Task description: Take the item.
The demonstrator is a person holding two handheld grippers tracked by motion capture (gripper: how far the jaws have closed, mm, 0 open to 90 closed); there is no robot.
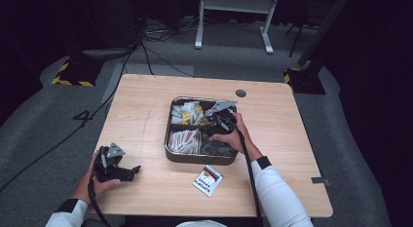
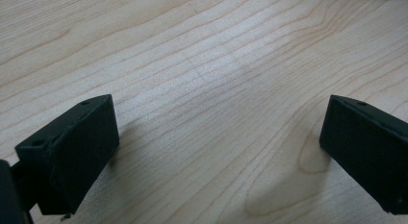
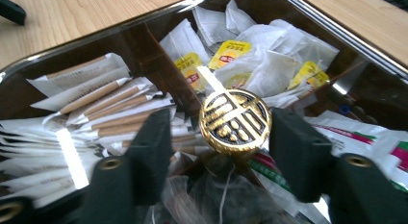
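Currently the work in hand appears to be the handling of the compartment tray (image 1: 170,150), a metal box with dividers, by its central gold knob (image 3: 235,120). The tray sits near the middle of the wooden table (image 1: 146,100). In the right gripper view the knob stands between the two black jaws of the right gripper (image 3: 219,147), at the crossing of the dividers. The jaws stand apart with a clear gap on each side of the knob; neither pad touches it, so nothing is held. In the high view the right gripper (image 1: 220,121) hangs over the tray's centre, with the person's hand behind it.

Contents noted: white tea bags (image 3: 269,65) with yellow tags in one compartment, paper sticks (image 3: 96,106) in the next, printed sachets (image 3: 365,137) in another. One loose packet (image 1: 207,180) lies on the table just in front of the tray, outside it.

The left gripper (image 1: 130,171) rests low at the near left corner of the table, well apart from the tray. Its jaws are wide apart over bare wood, with nothing between them.

Judgement: whether the knob is about to be gripped or has been let go cannot be told. The loose packet suggests sorting is not finished.
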